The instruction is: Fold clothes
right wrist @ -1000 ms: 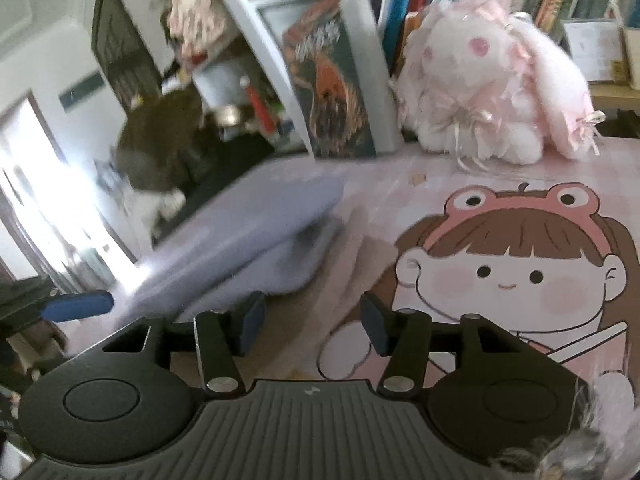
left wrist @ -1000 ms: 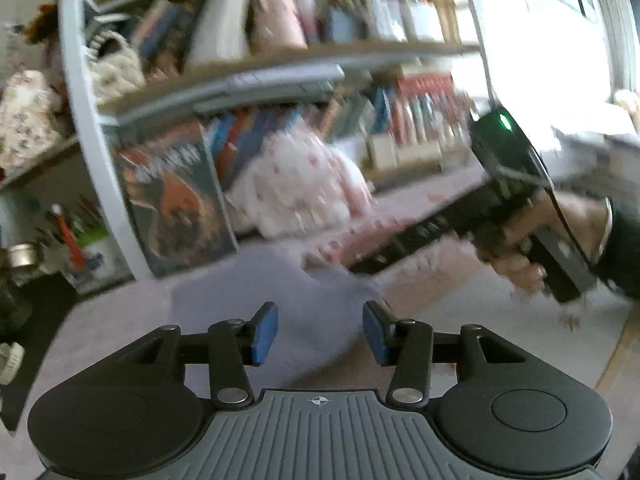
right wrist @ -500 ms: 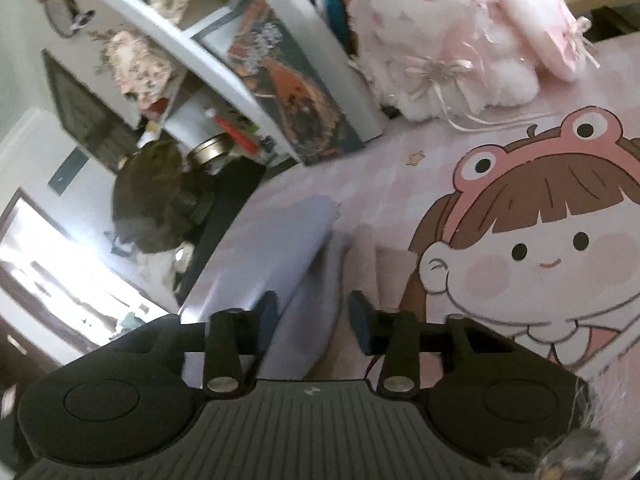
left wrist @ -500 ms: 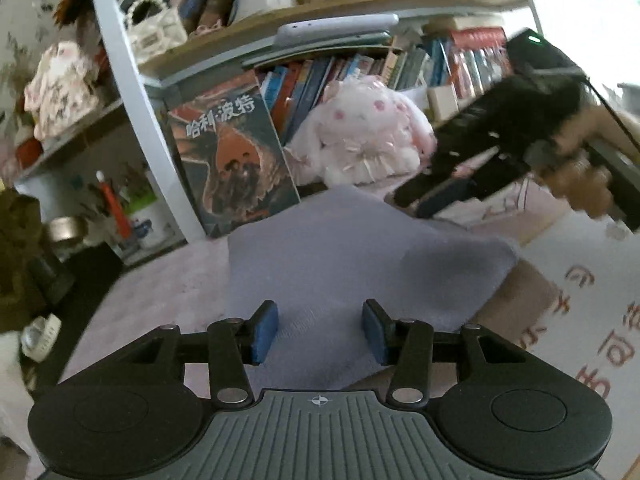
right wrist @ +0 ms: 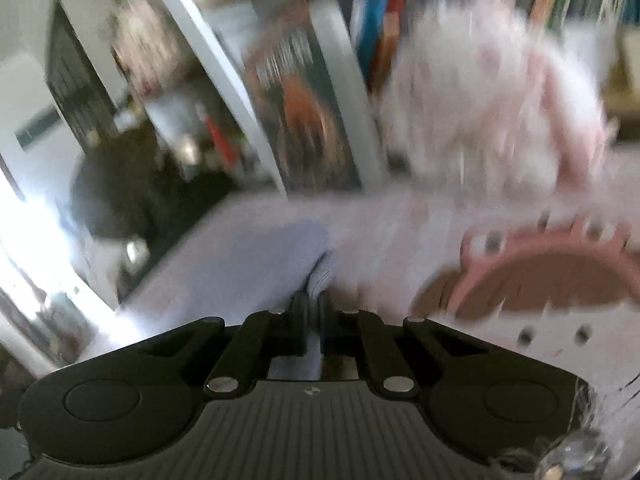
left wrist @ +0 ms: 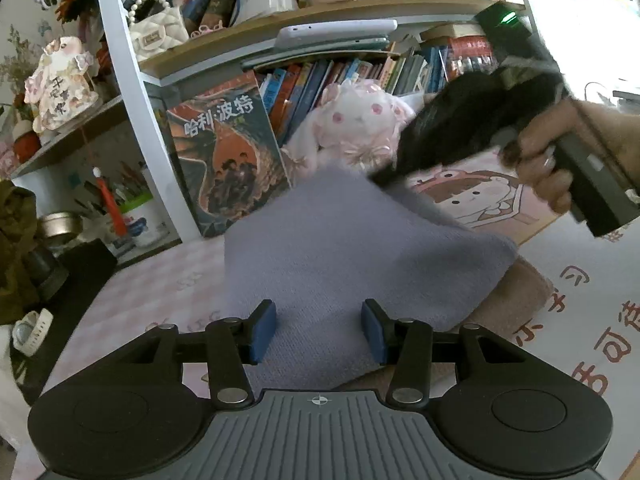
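Right hand-held gripper (right wrist: 314,312) is clamped on a ribbed edge of the lavender knit garment (left wrist: 344,248); its jaws have just been closing, and a strip of the cloth now sits pinched between them where a second ago they stood apart above it. The right wrist view is badly smeared, so little else there can be read. From the left wrist view, the same tool appears as a dark blur at the far corner of the garment, gripped by a person's hand (left wrist: 560,152), and that corner is lifted into a peak off the table (left wrist: 160,288).

Left hand-held gripper (left wrist: 318,334) stands partly open, its blue pads (left wrist: 262,332) spread either side of the garment's near edge, with the knit visible between them; whether they touch the cloth I cannot tell. Its opening matches the earlier frames.

Since a second ago the garment fills more of the left view, and the bookshelf (left wrist: 320,16), the big illustrated book (left wrist: 224,156) and the pink plush rabbit (left wrist: 356,120) behind it have sharpened from blur. A brownish cloth (left wrist: 520,292) lies under the garment's right side, on a cartoon-printed mat (left wrist: 484,196).
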{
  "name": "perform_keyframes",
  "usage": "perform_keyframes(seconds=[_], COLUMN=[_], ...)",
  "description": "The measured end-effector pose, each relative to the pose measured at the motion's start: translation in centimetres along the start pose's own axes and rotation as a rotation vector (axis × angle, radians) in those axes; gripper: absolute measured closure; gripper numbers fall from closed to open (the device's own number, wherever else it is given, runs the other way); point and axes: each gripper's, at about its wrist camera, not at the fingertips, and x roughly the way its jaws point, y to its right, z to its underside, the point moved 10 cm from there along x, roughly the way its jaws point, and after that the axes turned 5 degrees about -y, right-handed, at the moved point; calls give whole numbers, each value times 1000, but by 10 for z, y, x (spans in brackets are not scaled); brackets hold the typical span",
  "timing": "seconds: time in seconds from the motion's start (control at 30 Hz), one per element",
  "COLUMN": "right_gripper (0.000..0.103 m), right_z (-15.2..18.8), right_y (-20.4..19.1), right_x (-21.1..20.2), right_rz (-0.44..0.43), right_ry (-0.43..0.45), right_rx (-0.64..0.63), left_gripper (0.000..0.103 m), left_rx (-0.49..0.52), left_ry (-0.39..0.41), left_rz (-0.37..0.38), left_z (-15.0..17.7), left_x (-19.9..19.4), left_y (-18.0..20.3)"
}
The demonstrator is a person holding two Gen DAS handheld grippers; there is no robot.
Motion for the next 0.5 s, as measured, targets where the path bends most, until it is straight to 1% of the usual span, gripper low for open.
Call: perform_keyframes(seconds=[0.03,0.07,0.13,0.2,0.27,0.3,0.33,0.37,0.43,0.5], right_gripper=[98,98,98,95,95,94,88,70,49,49], right_z=[-4,-4,0,1,2,4,7,10,17,27], right_y=[-1,2,17,38,46,42,32,22,-1,-26], right_x=[-9,-10,-4,-4,-13,-16,-19,-22,-26,-23], right_rz=[-13,7,136,221,145,98,51,5,-88,-159], right_ry=[36,36,12,3,8,1,-14,-30,-64,-106], right_rx=[3,4,-16,12,104,121,113,105,88,72], left_gripper=[57,57,57,56,56,55,55,54,52,51], left_rx=[-1,1,3,-6,-6,-7,-9,-10,-20,-31], left_ry=[-1,-4,-7,-8,-6,-5,-3,-2,2,14], left_rz=[4,7,8,12,13,14,15,16,24,28], left_z=[0,0,0,0,0,0,-1,-1,-2,-4], left_x=[0,0,1,1,1,2,2,2,3,0], left_y=[0,0,0,-1,-2,-2,-2,-2,-2,-4])
